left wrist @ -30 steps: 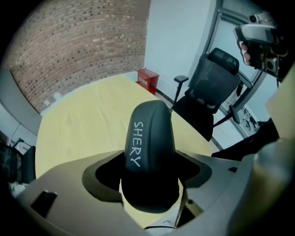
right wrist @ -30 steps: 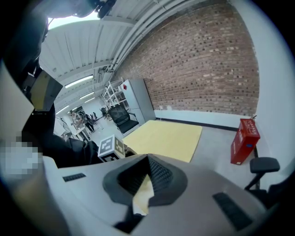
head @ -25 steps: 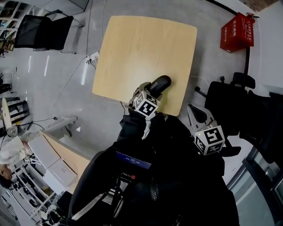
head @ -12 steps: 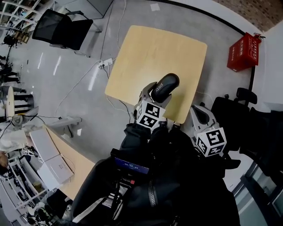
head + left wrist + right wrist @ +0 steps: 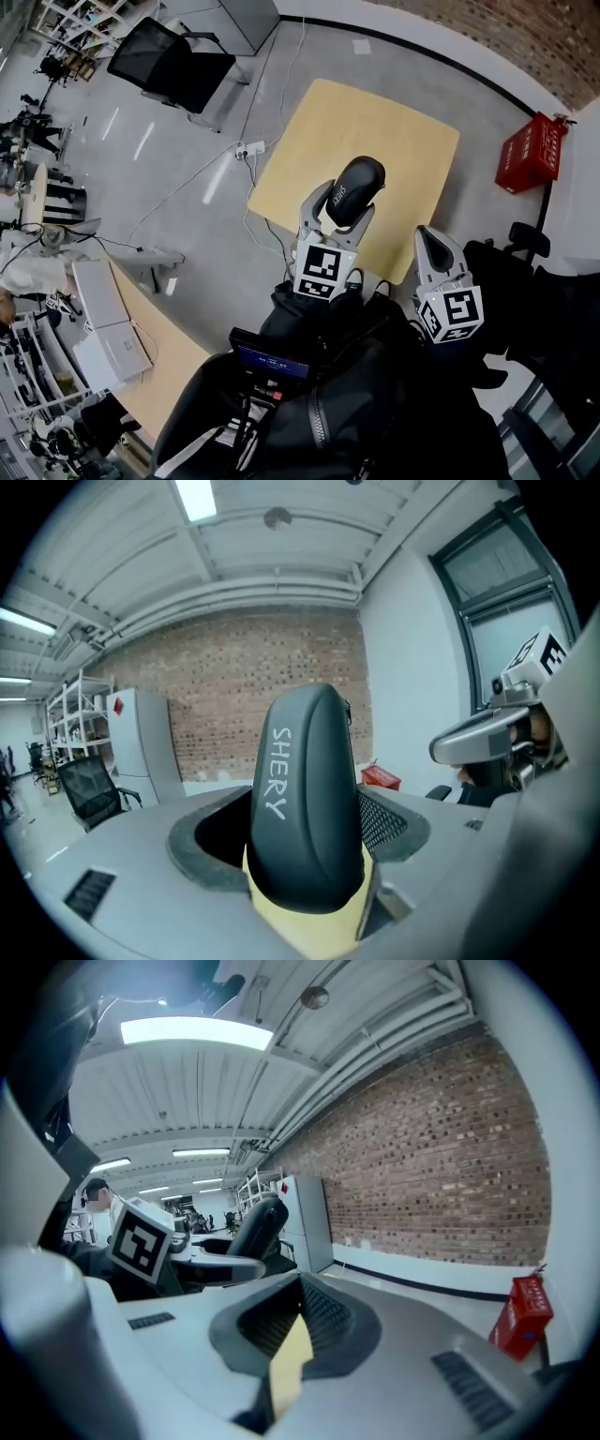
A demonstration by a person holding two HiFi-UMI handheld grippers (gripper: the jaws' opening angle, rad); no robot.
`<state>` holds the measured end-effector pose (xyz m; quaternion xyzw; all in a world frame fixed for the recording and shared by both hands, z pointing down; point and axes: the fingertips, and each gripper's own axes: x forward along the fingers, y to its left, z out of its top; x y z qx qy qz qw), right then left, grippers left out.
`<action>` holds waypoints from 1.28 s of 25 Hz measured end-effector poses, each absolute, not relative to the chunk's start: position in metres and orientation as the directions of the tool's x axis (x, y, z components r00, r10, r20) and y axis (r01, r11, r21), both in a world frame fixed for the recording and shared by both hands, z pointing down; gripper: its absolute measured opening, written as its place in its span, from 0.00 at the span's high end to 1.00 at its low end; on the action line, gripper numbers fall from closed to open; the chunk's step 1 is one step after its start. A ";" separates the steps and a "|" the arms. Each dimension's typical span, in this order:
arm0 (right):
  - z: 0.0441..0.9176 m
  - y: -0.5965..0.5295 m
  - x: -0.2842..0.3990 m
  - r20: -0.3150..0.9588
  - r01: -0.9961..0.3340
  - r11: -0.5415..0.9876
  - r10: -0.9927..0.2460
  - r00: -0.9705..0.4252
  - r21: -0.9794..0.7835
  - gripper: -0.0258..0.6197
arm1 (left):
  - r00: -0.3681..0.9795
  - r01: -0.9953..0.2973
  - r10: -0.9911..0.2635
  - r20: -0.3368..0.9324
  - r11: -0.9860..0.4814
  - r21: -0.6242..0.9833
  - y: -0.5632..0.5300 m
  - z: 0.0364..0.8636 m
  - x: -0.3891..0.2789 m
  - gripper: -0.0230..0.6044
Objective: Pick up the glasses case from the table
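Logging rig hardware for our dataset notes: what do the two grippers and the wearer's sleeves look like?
The left gripper and right gripper are light grey moulded plastic, with black mesh-textured pads inside the fingers. Each carries a white cube with black square markers. The sleeves are black.

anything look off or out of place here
Nothing stands out. The glasses case is closed and looks undamaged, clamped in the left gripper in front of the table, with its far end sticking out past the jaws. The right gripper is shut on nothing, to the case's right.
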<state>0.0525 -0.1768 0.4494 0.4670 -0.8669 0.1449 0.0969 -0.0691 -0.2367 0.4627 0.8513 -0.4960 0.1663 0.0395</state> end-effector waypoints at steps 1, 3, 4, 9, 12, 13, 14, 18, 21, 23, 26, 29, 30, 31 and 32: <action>0.444 -0.179 0.050 0.287 -0.837 0.523 -0.787 -0.546 -0.158 0.95 | 0.439 -0.869 -0.847 0.298 -0.485 -0.096 -0.236 0.453 -0.073 0.41; 0.432 -0.184 0.047 0.256 -0.840 0.526 -0.800 -0.543 -0.134 0.95 | 0.414 -0.890 -0.876 0.246 -0.446 -0.091 -0.235 0.434 -0.081 0.41; 0.425 -0.186 0.046 0.239 -0.842 0.526 -0.808 -0.538 -0.117 0.95 | 0.404 -0.898 -0.888 0.220 -0.431 -0.088 -0.235 0.424 -0.084 0.41; 0.384 -0.197 0.050 0.140 -0.860 0.507 -0.849 -0.510 -0.060 0.95 | 0.382 -0.917 -0.918 0.104 -0.391 -0.079 -0.236 0.376 -0.091 0.41; 0.364 -0.204 0.056 0.097 -0.867 0.498 -0.862 -0.498 -0.035 0.95 | 0.397 -0.913 -0.916 0.050 -0.400 -0.080 -0.238 0.353 -0.085 0.41; 0.359 -0.205 0.056 0.086 -0.869 0.494 -0.865 -0.495 -0.026 0.95 | 0.403 -0.911 -0.915 0.033 -0.404 -0.079 -0.237 0.347 -0.084 0.41; 0.354 -0.205 0.056 0.076 -0.871 0.491 -0.868 -0.491 -0.018 0.95 | 0.407 -0.910 -0.913 0.019 -0.408 -0.079 -0.236 0.342 -0.084 0.41; 0.342 -0.205 0.058 0.044 -0.877 0.480 -0.876 -0.479 0.011 0.96 | 0.424 -0.902 -0.906 -0.016 -0.420 -0.097 -0.231 0.330 -0.078 0.41; 0.332 -0.206 0.061 0.018 -0.880 0.474 -0.881 -0.473 0.027 0.96 | 0.431 -0.898 -0.902 -0.033 -0.426 -0.106 -0.230 0.322 -0.073 0.41; 0.326 -0.206 0.061 0.003 -0.878 0.478 -0.878 -0.478 0.041 0.96 | 0.433 -0.897 -0.900 -0.040 -0.427 -0.110 -0.231 0.318 -0.072 0.41; 0.323 -0.206 0.061 -0.006 -0.873 0.484 -0.874 -0.485 0.059 0.96 | 0.433 -0.898 -0.900 -0.045 -0.426 -0.111 -0.233 0.316 -0.070 0.42; 0.324 -0.205 0.063 -0.006 -0.872 0.486 -0.873 -0.487 0.062 0.96 | 0.431 -0.899 -0.902 -0.040 -0.425 -0.109 -0.233 0.320 -0.068 0.42; 0.325 -0.205 0.063 -0.005 -0.872 0.486 -0.873 -0.488 0.061 0.96 | 0.431 -0.899 -0.902 -0.038 -0.425 -0.108 -0.233 0.320 -0.067 0.42; 0.325 -0.206 0.063 -0.005 -0.871 0.487 -0.873 -0.488 0.058 0.96 | 0.430 -0.899 -0.902 -0.037 -0.425 -0.108 -0.233 0.321 -0.067 0.42; 0.325 -0.207 0.064 -0.005 -0.872 0.487 -0.873 -0.488 0.056 0.96 | 0.430 -0.899 -0.902 -0.037 -0.425 -0.107 -0.234 0.321 -0.067 0.42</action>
